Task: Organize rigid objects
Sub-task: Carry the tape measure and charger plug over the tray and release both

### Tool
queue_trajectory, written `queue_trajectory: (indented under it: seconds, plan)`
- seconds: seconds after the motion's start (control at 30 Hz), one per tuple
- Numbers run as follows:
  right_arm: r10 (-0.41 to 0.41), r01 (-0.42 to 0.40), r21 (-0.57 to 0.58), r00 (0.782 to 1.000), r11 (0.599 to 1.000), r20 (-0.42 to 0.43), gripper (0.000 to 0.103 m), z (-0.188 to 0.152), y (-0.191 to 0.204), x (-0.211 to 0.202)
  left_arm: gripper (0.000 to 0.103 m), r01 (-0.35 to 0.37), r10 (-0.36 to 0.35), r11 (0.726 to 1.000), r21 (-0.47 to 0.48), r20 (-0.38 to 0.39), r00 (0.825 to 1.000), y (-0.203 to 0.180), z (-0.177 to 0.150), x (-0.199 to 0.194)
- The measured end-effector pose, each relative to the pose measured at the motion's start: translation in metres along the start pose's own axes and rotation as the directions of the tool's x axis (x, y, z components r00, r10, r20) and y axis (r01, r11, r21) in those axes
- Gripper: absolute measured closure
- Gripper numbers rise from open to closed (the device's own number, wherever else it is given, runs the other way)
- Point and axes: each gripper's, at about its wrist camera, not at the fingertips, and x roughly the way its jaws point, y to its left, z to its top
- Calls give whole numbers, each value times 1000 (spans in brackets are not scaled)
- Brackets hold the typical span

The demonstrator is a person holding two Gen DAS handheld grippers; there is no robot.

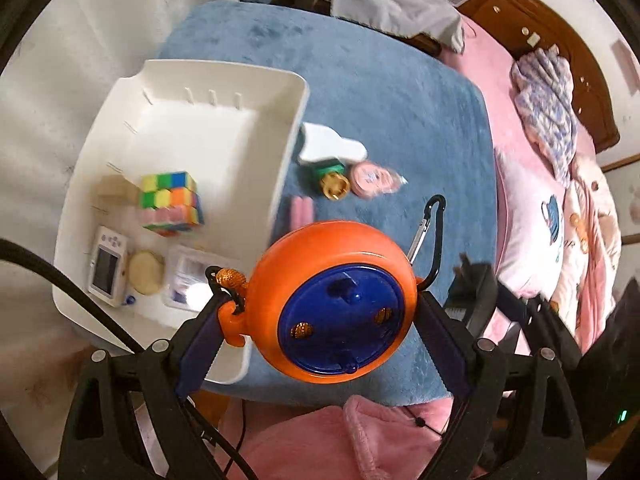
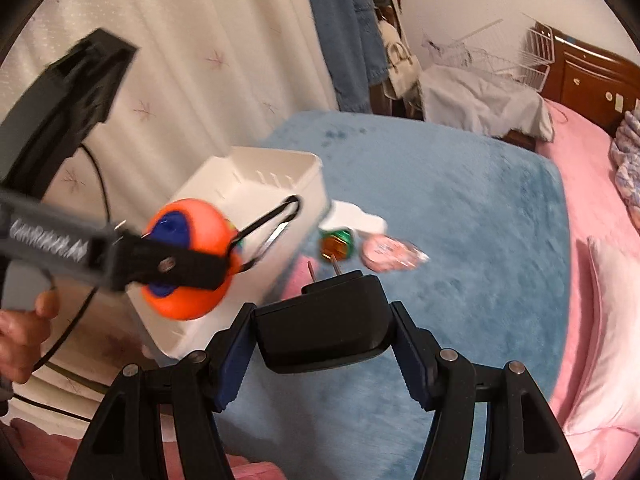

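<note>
Left wrist view: an orange-and-blue disc toy (image 1: 334, 302) is pinched by the left gripper (image 1: 320, 316) above the near right edge of the white tray (image 1: 288, 128). A black plug adapter (image 2: 324, 328) is clamped between the right gripper (image 2: 324, 344) fingers over open blue surface (image 2: 460, 208), beside the tray.

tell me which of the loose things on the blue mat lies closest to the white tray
The white cloud-shaped piece: it touches the tray wall, while the green-gold top and pink disc lie farther out.
</note>
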Motion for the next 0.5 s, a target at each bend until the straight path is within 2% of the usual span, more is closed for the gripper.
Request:
queue_trajectory:
  seconds: [0.23, 0.5]
  plan:
    - [15, -14, -18, 998, 1000, 56, 38, 17, 56, 5, 11, -40, 36, 997, 64, 59, 998, 35, 23, -24]
    - [-1, 4, -26, 996, 1000, 93, 38, 28, 105, 24, 11, -35, 11, 986, 164, 146, 989, 59, 42, -35]
